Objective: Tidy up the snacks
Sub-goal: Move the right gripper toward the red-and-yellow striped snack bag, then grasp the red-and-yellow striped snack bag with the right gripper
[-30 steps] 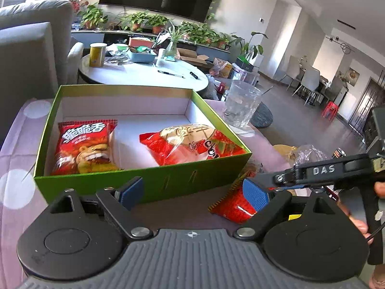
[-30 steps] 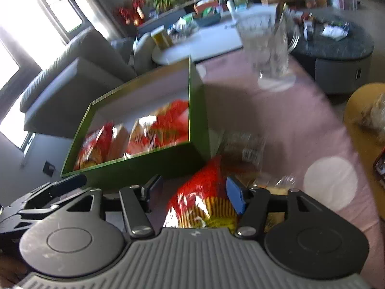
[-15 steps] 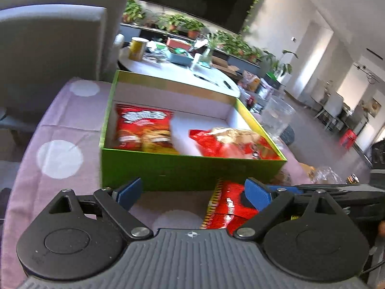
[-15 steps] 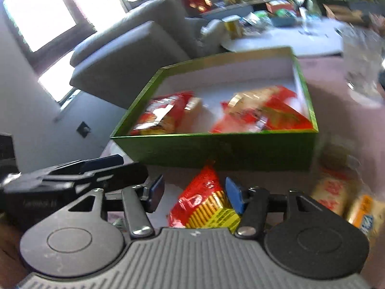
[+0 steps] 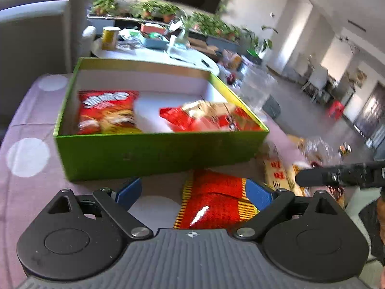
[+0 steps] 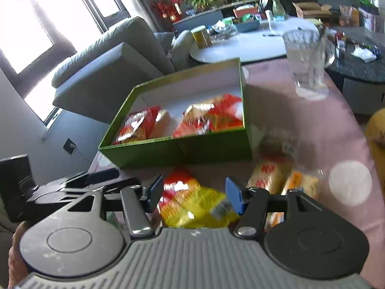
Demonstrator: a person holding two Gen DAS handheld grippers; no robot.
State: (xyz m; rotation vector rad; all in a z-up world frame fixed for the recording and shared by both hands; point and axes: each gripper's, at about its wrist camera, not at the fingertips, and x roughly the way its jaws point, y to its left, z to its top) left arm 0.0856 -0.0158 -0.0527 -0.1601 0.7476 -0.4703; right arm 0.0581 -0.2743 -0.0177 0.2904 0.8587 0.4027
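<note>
Nearest the right gripper (image 6: 192, 193), a red and yellow snack bag (image 6: 192, 201) sits between the blue pads, which are clenched on its sides as tightly as this gripper gets; a second ago the pads stood a touch wider, so the grip has only just settled. The bag lies just in front of the green box (image 6: 178, 151), close to its near wall, on the pink dotted tablecloth (image 6: 332, 125). In the left wrist view the same bag (image 5: 217, 201) lies between the left gripper (image 5: 193, 191) fingers, which have spread wider over the last second and stand released, one pad (image 5: 258, 193) at the bag's edge, neither pressing it. The left hand has let go and the right has taken over, so the bag now looks ready to be lifted over the near wall.

Just right of the box's near corner lie pale yellow biscuit packs (image 6: 267, 175), not yet put away.

Inside the box are two snacks: a red chip bag (image 5: 105, 110) at the left end and a red and tan packet (image 5: 209, 116) at the right end, with bare white floor showing between them. That gap seems the likeliest spot for the held bag.

Beyond the box's far right corner stands a clear glass (image 6: 305, 60) on the cloth, well apart from the gripped bag.
</note>
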